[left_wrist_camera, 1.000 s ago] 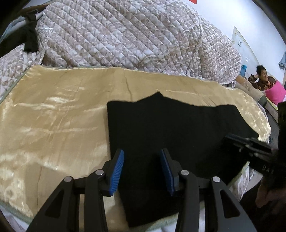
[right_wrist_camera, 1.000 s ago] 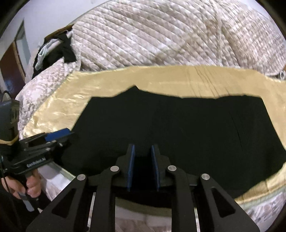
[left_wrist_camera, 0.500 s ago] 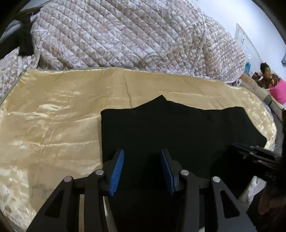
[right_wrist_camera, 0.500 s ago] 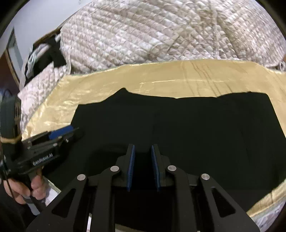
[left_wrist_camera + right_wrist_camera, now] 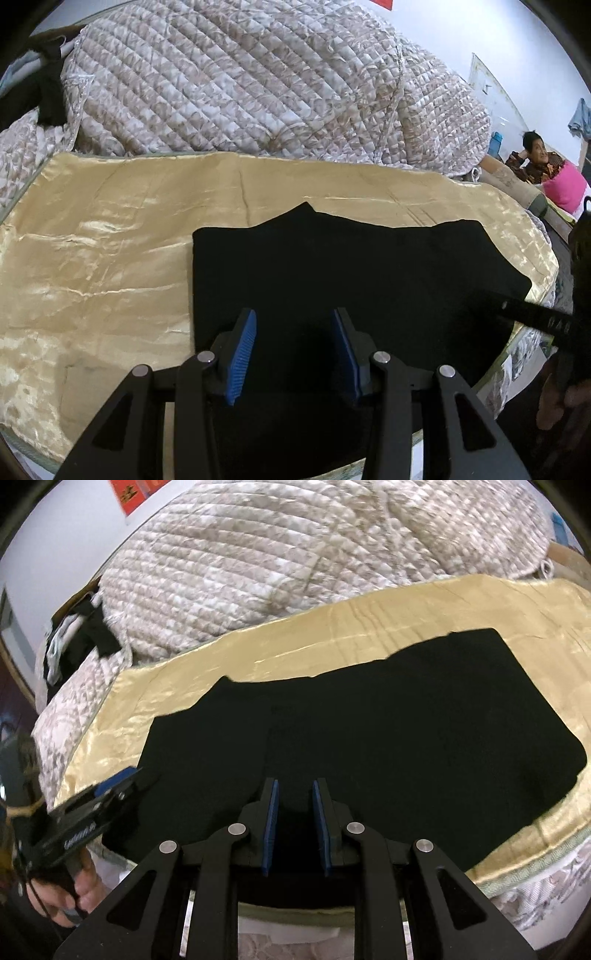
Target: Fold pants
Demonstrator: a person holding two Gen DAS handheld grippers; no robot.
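Black pants (image 5: 332,273) lie flat on a gold satin sheet (image 5: 92,258), folded into a wide rectangle with a peak on the far edge. They also show in the right wrist view (image 5: 388,731). My left gripper (image 5: 293,354) is open, hovering over the pants' near left part, with nothing between its blue pads. My right gripper (image 5: 294,827) is open by a narrow gap over the near edge of the pants, empty. The left gripper shows in the right wrist view (image 5: 122,786) at the pants' left end.
A quilted beige comforter (image 5: 240,85) is heaped behind the sheet. Dark clothes (image 5: 88,635) lie at the far left. A person (image 5: 535,158) sits at the far right. The bed's front edge (image 5: 517,878) runs just below the pants.
Both grippers have moved forward over the pants. The right wrist view has tilted and shifted left. The pants lie as before.
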